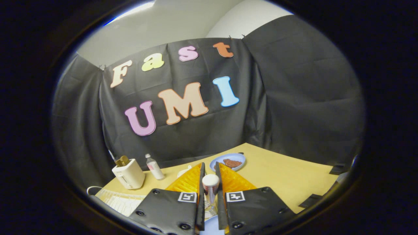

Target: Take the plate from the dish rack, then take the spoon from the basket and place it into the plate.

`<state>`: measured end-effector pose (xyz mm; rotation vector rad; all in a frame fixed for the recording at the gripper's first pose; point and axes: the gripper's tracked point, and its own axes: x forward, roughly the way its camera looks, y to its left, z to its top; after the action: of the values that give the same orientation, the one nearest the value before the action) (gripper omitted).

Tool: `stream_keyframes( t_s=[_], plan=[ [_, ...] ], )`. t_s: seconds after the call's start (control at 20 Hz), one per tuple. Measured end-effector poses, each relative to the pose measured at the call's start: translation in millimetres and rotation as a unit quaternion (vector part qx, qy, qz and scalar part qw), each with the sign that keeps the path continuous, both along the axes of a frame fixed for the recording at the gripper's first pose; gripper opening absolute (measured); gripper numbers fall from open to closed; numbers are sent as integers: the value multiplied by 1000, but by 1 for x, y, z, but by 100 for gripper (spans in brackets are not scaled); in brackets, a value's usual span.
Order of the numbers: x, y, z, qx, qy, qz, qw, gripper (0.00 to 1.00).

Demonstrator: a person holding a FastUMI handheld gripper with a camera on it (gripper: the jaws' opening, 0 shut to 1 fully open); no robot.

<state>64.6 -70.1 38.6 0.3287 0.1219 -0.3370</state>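
My gripper (210, 187) is raised above the wooden table (281, 176) and tilted, with its fingers close together. Between them stands the spoon (210, 184), seen end-on: a white rounded end on a striped stem, with a clear part lower down. Both fingers press on its sides. Under the fingers a bit of pale blue plate (209, 228) shows in the gap. The white dish rack (120, 200) lies to the left of the fingers, at the table's near left corner.
A white toaster (128, 173) with toast in it and a small bottle (154, 167) stand at the back left. Beyond the fingertips sits a blue plate with brown food (228, 161). A small white object (184, 170) peeks out behind the left finger.
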Motion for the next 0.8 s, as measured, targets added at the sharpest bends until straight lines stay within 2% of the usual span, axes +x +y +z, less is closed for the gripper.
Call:
stream_keyframes(
  t_s=[0.3,0.8],
  plan=[
    [-13,-5,8,-24,-2,-12,1000,18],
    [-28,5,-38,-17,38,4,999,18]
  ],
)
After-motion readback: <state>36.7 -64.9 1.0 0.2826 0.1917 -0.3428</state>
